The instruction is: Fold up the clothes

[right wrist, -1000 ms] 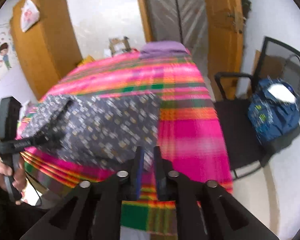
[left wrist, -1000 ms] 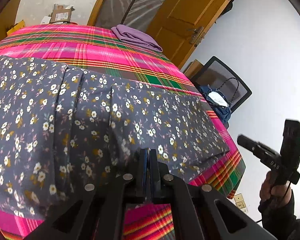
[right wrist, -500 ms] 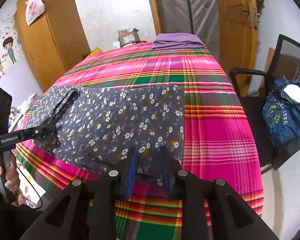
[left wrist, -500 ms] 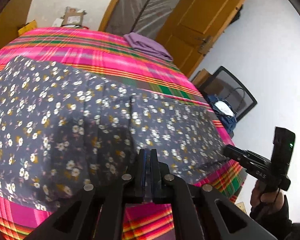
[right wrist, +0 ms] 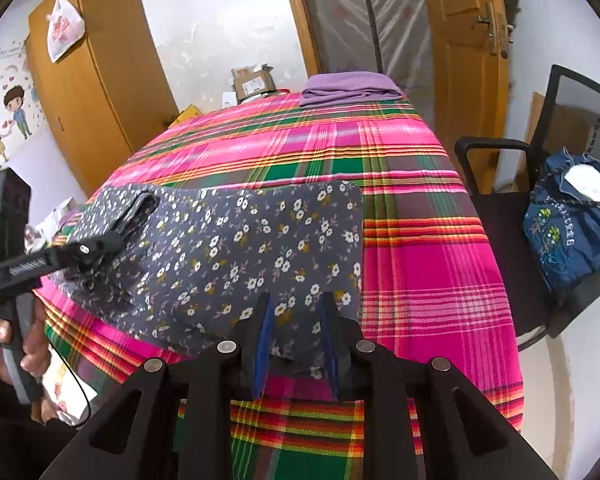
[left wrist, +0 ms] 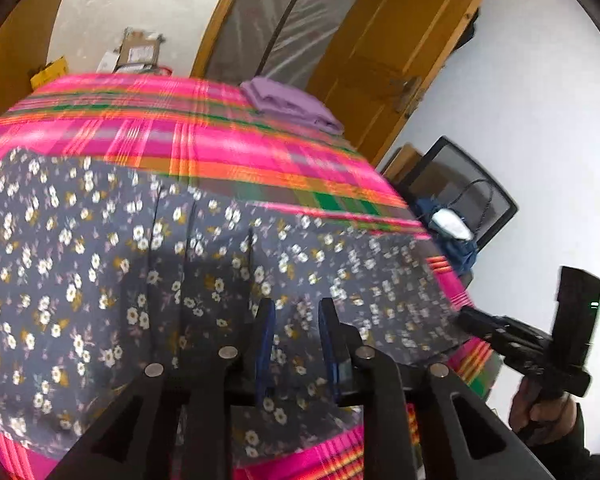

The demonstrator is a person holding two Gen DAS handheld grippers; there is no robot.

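Grey floral garment [right wrist: 236, 256] lies folded on the plaid-covered table [right wrist: 412, 248], along the near edge, reaching toward the near left corner. Cloth looks layered, with vertical fold lines visible in the left wrist view [left wrist: 160, 264].

Left gripper [left wrist: 296, 312] sits low over the garment's near edge, fingers spread apart, floral fabric showing in the gap between them; can't tell if the pads touch the cloth. Seen from the right wrist view [right wrist: 100, 246], its tips are at the garment's left end, where the fabric bunches up slightly.

Right gripper [right wrist: 296, 304] is at the garment's near right corner, fingers also spread, cloth visible between the blue pads [right wrist: 262, 340]. Nothing pinched. In the left wrist view it appears at the right [left wrist: 472, 320], tip at the garment's corner near the table's edge.

Purple folded cloth [right wrist: 348, 88] sits at the far edge of the table, well apart from the floral piece. Black chair [right wrist: 540, 208] stands just beside the table's right edge with a blue bag [right wrist: 572, 232] on its seat. Wooden wardrobe [right wrist: 96, 80] on the left, cardboard box [right wrist: 254, 80] beyond the far edge.
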